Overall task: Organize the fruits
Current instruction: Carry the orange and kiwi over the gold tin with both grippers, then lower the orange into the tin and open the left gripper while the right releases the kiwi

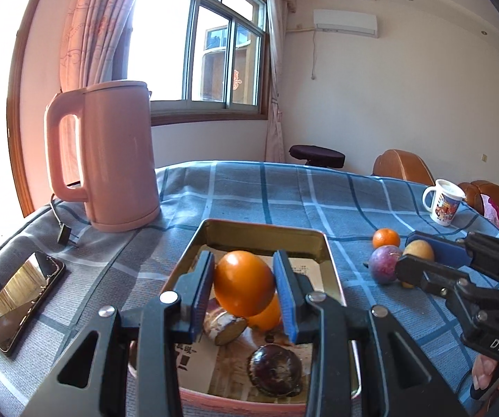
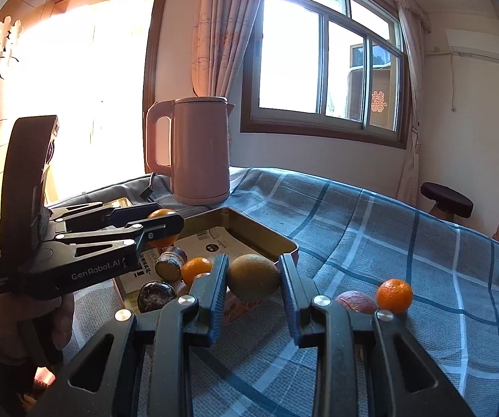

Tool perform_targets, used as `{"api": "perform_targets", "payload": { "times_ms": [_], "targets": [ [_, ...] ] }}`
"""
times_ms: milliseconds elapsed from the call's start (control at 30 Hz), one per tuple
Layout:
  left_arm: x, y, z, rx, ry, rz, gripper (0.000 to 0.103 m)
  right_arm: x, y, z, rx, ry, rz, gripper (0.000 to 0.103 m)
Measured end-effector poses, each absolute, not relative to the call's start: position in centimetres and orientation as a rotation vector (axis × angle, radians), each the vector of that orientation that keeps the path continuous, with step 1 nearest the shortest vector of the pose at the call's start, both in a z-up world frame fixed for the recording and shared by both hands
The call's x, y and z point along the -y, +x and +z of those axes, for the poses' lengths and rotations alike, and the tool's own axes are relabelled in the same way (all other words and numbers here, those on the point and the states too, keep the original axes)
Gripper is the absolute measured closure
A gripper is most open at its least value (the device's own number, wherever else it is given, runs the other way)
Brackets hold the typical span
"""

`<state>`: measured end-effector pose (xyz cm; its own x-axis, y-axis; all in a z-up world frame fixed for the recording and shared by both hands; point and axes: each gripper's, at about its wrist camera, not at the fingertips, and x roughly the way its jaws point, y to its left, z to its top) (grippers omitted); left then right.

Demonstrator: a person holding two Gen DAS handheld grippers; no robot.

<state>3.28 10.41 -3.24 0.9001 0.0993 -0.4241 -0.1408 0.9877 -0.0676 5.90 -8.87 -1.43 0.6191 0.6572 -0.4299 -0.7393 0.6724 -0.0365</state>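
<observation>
My left gripper (image 1: pixel 244 283) is shut on a large orange (image 1: pixel 244 283) and holds it above the gold metal tray (image 1: pixel 266 234). The tray holds a small orange (image 1: pixel 266 318), a brown cut fruit (image 1: pixel 223 326) and a dark purple fruit (image 1: pixel 274 370). My right gripper (image 2: pixel 253 278) is shut on a yellow-green fruit (image 2: pixel 253 277), held above the tablecloth beside the tray's (image 2: pixel 266 238) right edge. On the cloth lie a small mandarin (image 2: pixel 394 295) and a purple-red fruit (image 2: pixel 355 302); both also show in the left wrist view, mandarin (image 1: pixel 385 238), purple fruit (image 1: pixel 384 264).
A pink electric kettle (image 1: pixel 110 160) with its cord and plug stands behind the tray on the left. A phone (image 1: pixel 23 299) lies at the left table edge. A printed mug (image 1: pixel 443 201) stands at the far right. Chairs and a stool lie beyond the table.
</observation>
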Motion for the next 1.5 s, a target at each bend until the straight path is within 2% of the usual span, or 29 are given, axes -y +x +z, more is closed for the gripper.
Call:
{"api": "perform_targets", "payload": {
  "times_ms": [433,1000,1267,1400,1433,1467,1500],
  "targets": [
    [-13.2,3.5,-4.1,-0.518,-0.122,0.142,0.066,3.6,5.3,-2.4,-0.457,-0.275,0.925,0.071],
    [-14.1,4.7,-5.2,-0.631,-0.149,0.129,0.065,1.7,6.1,-4.4,-0.552,-0.312,0.956,0.071],
    [-13.9,4.7,-5.2,-0.627,-0.136,0.139,0.066,1.4,6.4,-4.8,-0.584,-0.32,0.967,0.071],
    [-13.5,4.6,-5.2,-0.623,-0.124,0.126,0.06,1.0,6.6,-5.2,-0.614,-0.337,0.974,0.071],
    [-13.4,4.5,-5.2,-0.622,-0.122,0.128,0.054,1.0,6.7,-5.2,-0.618,-0.341,0.97,0.067],
    [-13.4,4.5,-5.1,-0.616,-0.12,0.133,0.048,0.9,6.6,-5.3,-0.619,-0.345,0.962,0.056],
    [-13.3,4.3,-5.0,-0.608,-0.12,0.131,0.046,1.1,6.6,-5.2,-0.613,-0.345,0.956,0.051]
  ]
}}
